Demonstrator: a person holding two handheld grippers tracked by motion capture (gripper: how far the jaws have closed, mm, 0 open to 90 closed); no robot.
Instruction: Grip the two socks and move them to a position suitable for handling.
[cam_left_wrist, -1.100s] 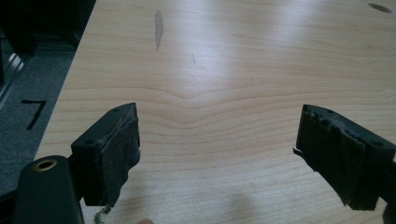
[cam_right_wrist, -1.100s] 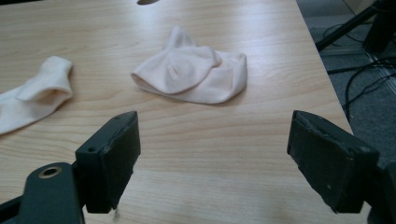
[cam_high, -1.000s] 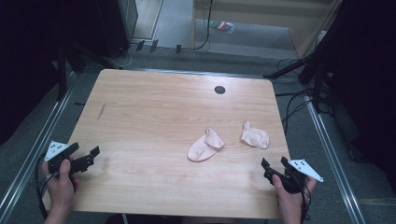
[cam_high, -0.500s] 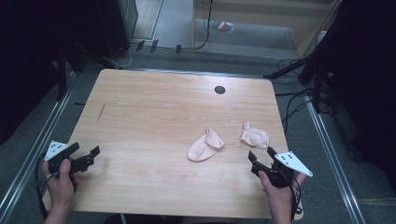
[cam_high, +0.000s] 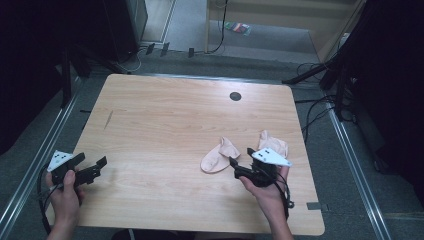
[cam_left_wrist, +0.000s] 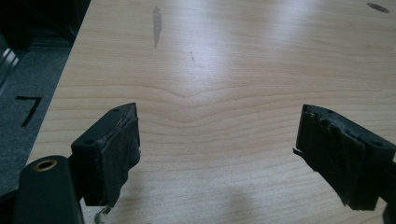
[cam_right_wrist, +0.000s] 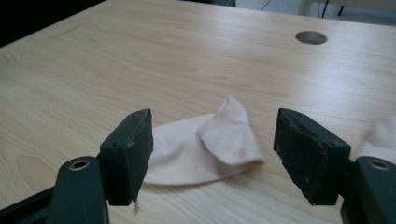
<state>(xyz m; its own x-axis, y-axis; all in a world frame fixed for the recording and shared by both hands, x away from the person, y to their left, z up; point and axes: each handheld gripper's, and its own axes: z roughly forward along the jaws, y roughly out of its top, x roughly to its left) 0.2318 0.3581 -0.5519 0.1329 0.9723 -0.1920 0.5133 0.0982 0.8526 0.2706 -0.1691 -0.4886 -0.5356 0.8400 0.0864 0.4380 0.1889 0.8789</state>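
Pale wood-grain tabletop (cam_high: 165, 120) with a round cable port (cam_high: 235, 96) near its far edge, dark floor and cabling around it. Two pink socks lie toward the right side: the near sock (cam_high: 220, 156), flat with one end folded up, and the far sock (cam_high: 274, 143) just beside it, partly behind the right gripper (cam_high: 239, 161). In the right gripper view the near sock (cam_right_wrist: 205, 144) lies beyond and between the jaws, untouched; the jaws stand apart, having narrowed a little. The left gripper (cam_high: 95, 167) rests near the tabletop's left front, jaws wide apart over bare wood. Step in hand, as judged: approach to grasp the near sock. A sound grasp would bring the jaws down low, straddle the raised fold and pinch both layers before lifting. Writing: a black "7" (cam_left_wrist: 28, 109) marked on the floor beside the tabletop.
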